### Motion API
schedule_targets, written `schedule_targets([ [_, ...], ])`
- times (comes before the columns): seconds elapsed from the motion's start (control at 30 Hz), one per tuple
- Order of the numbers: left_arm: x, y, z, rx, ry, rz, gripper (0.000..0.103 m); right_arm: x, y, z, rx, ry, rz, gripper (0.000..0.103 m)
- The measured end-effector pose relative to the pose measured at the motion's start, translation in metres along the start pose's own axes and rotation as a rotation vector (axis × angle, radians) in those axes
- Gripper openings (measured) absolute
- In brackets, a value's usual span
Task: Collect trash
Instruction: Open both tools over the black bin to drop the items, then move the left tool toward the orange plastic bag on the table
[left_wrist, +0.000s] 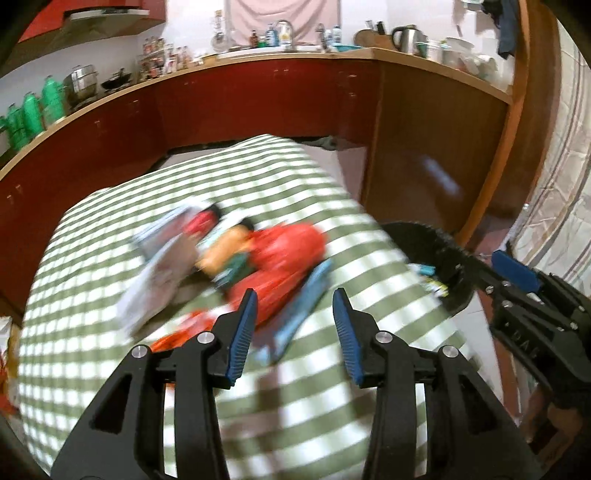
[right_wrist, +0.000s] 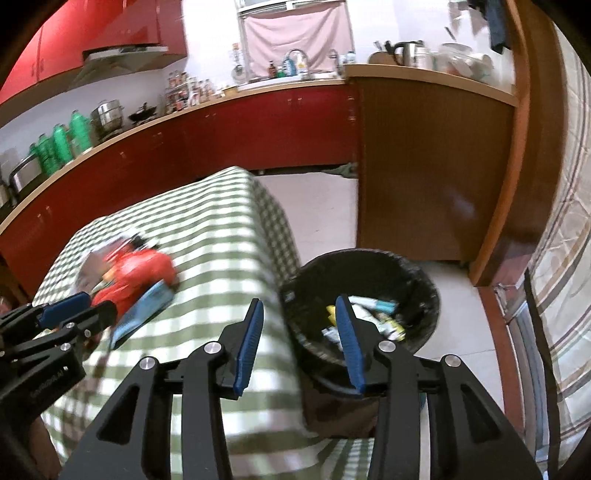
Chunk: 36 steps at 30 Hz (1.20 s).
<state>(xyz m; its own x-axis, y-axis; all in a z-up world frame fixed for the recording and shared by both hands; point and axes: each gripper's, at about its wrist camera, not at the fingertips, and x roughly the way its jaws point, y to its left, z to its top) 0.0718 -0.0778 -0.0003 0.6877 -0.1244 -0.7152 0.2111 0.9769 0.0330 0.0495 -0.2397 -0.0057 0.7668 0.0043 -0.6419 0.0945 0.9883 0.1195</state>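
Observation:
A blurred pile of trash lies on the green checked tablecloth (left_wrist: 295, 184): a red wrapper (left_wrist: 291, 247), a blue packet (left_wrist: 303, 306), a silvery pack (left_wrist: 162, 266) and an orange piece (left_wrist: 221, 251). My left gripper (left_wrist: 295, 328) hangs open just above the near side of the pile, with nothing between its fingers. My right gripper (right_wrist: 301, 343) is open and empty over the table's right edge, beside the black bin (right_wrist: 424, 280). The bin holds several wrappers (right_wrist: 373, 317). The red wrapper (right_wrist: 144, 273) and the left gripper (right_wrist: 74, 310) show at the left of the right wrist view.
Red kitchen cabinets (left_wrist: 240, 103) with a wooden counter curve behind the table. A brown cabinet side (right_wrist: 436, 177) stands behind the bin. Pale floor tiles (right_wrist: 317, 206) lie between table and cabinets. A striped curtain (right_wrist: 565, 258) hangs at the right.

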Motion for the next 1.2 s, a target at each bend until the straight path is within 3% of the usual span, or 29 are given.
schedule_targets([
  [0.13, -0.013, 0.03, -0.018, -0.031, 0.011, 0.039, 0.042, -0.001, 0.024, -0.01, -0.04, 0.021, 0.035, 0.041],
  [0.23, -0.019, 0.043, -0.026, -0.035, 0.003, 0.08, 0.052, 0.0, 0.037, -0.014, -0.063, 0.034, 0.051, 0.041],
  [0.5, -0.021, 0.06, -0.027, -0.041, -0.007, 0.087, 0.063, 0.001, 0.065, -0.015, -0.113, 0.044, 0.082, 0.041],
  [0.67, -0.022, 0.07, -0.032, -0.081, 0.011, 0.053, 0.064, 0.002, 0.072, -0.014, -0.117, 0.046, 0.089, 0.041],
  [1.2, -0.024, 0.061, -0.029, -0.087, -0.013, 0.059, 0.065, -0.001, 0.056, -0.016, -0.095, 0.036, 0.062, 0.041],
])
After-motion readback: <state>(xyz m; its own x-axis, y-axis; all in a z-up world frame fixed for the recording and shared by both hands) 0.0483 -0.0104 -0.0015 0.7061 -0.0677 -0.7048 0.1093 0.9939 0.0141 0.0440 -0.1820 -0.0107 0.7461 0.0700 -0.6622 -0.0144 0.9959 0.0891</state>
